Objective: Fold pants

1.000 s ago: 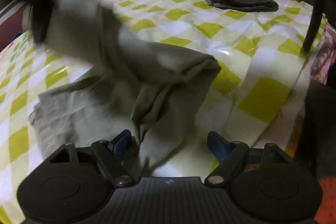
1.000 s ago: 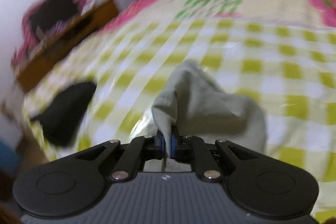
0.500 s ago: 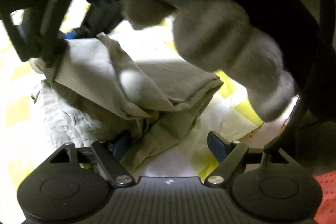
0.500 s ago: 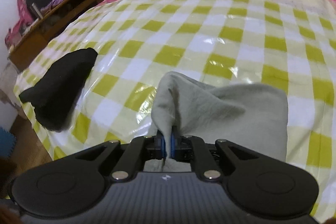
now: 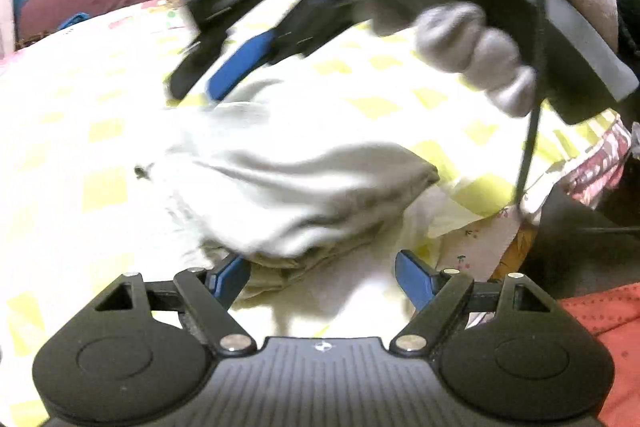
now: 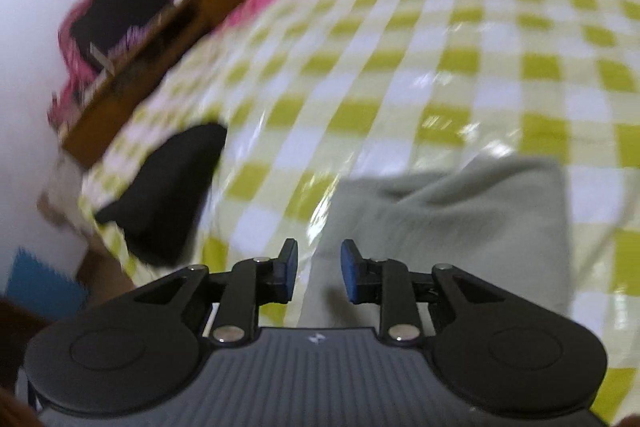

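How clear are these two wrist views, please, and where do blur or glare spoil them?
Left wrist view: overexposed, the checkered cover nearly white, the grey pants washed out, the gloved hand and right gripper above motion-blurred. Right wrist view: better exposed but smeared throughout, glare streaks on the glossy cover beside the pants; the folded black garment has soft edges. Both bend at the rims.

pants (image 6: 448, 223) on bed (image 6: 400, 67), folded garment (image 6: 168, 191) left

Black handheld grippers with blue finger pads

Each gripper (image 5: 320, 269) (image 6: 319, 267) has ribbed black housing, round side discs, silver screws and a small white mark; a grey knitted glove (image 5: 476, 47) and thin black cable (image 5: 530, 131) show.
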{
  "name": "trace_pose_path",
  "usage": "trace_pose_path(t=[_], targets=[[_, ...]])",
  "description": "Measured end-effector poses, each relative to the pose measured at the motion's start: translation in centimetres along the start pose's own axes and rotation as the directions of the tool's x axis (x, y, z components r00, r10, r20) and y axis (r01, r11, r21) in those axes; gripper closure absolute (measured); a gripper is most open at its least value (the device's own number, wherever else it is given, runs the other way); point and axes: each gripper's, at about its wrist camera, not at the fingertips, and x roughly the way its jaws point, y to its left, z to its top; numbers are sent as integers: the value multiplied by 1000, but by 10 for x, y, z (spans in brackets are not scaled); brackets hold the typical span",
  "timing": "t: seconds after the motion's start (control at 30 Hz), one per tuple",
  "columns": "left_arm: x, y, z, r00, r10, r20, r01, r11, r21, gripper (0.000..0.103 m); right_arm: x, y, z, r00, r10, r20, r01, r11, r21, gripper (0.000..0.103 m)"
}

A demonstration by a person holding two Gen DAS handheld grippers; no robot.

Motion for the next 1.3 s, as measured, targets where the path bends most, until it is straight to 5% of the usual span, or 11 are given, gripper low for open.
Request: trace_pose_path(t=[0.2,0.33,0.43,0.67,0.77,0.87,1.0,1.2,1.23,1.3], targets=[[-17,-3,0,997,52,48,-53,998,16,11,-16,-31,-21,996,-85,35,84,996,24,70],[-8,1,6,997,75,12,-75,997,33,11,-1,-41,-23,996,-83,35,82,996,23,70],[-13,4,11,995,94,18,-94,995,20,11,7,-35,-10,998,-55,29,56,997,-49,67],[-8,23,20,992,105,67,-102,994,-49,10,22,-34,16,986,-146,75,160,959,-234,62],[8,30,22,995,88,52,-84,994,-72,10,28,-34,20,969,-230,87,245,872,-424,63],[22,34,21,997,62,39,-58,995,-86,10,38,-35,26,965,-261,25,226,780,-584,63],[33,37,17,999,39,17,-37,994,-100,10,57,-26,25,963,-254,-89,106,661,-743,63],[36,41,15,1000,20,18,-17,993,-115,10,97,0,8,938,-294,-184,-52,405,-913,65],[36,40,15,1000,21,16,-19,993,-113,10,101,2,7,933,-298,-201,-72,391,-918,66],[36,39,14,1000,24,17,-22,994,-107,10,107,6,7,919,-309,-243,-111,389,-914,84]])
